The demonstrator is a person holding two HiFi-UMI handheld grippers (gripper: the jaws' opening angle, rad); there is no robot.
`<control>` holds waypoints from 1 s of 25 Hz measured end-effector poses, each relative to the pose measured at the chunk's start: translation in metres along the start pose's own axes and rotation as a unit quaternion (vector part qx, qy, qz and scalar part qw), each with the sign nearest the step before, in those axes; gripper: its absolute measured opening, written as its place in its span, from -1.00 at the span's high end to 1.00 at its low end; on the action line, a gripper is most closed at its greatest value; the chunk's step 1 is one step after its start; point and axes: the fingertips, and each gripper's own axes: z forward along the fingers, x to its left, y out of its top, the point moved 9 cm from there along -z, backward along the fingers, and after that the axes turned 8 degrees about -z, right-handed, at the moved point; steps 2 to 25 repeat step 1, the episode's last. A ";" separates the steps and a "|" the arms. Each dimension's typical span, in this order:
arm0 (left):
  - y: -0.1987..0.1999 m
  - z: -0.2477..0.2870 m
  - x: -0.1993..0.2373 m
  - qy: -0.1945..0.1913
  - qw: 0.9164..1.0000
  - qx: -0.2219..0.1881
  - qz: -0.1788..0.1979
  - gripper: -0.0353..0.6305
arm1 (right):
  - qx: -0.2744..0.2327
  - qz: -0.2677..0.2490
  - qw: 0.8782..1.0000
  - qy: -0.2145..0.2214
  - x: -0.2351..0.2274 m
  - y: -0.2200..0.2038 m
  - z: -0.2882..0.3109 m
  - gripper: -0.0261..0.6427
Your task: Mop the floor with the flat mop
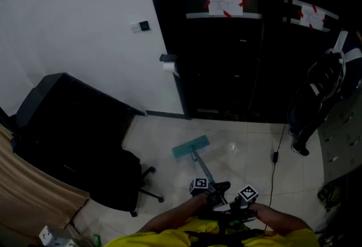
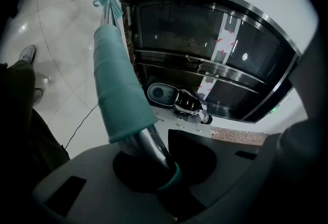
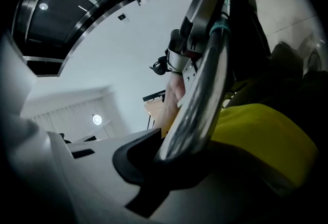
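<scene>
Both tools are clenched on the one mop, one behind the other. That looks like the two-point hold a long pole needs, with the forward tool steering and the rear one pushing. The left tool grips the bare metal of the handle just below its teal sleeve. The right tool clamps the same pole closer to the person's yellow shirt.

The handle slants down and away from them, so the mop head lies flat on the pale tiled floor. It sits to the right of the black chair, clear of the chair's legs, and well ahead of both tools at the handle's far end. A thin cable trails on the tiles farther right of the chair, beyond the mop, and a wide stroke could catch it.
</scene>
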 end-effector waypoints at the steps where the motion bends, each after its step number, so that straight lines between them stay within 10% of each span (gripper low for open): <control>1: -0.003 0.000 0.000 0.000 1.000 -0.001 -0.002 0.70 | -0.001 0.001 1.000 0.000 0.000 -0.002 0.000 0.78; 25: -0.003 0.000 0.000 0.000 1.000 -0.001 -0.002 0.70 | -0.001 0.001 1.000 0.000 0.000 -0.002 0.000 0.78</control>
